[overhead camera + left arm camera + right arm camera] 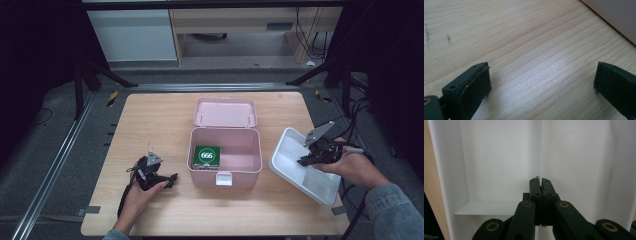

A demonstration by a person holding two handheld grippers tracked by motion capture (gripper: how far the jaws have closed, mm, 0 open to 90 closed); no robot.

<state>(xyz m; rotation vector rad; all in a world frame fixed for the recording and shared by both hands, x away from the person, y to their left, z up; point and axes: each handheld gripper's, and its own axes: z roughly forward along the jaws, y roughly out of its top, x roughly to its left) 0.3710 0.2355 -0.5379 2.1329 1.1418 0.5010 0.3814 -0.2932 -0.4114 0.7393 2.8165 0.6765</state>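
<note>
Gripping the tray [290,150] by its divider, right gripper [540,185] clamped tight at right of frame.
Thin, stiff, light plastic, probably slippery; left gripper [172,178] rests wide open, empty.

The tabletop [150,125] is pale wood with fine straight grain. At frame centre sits a pink box [225,172], its lid [225,112] the same pink. Inside lies a green packet [206,155] with white "666". At the right, a plain white tray [292,155]. Both tools [172,179] [303,161] are black, their plates grey.
</note>
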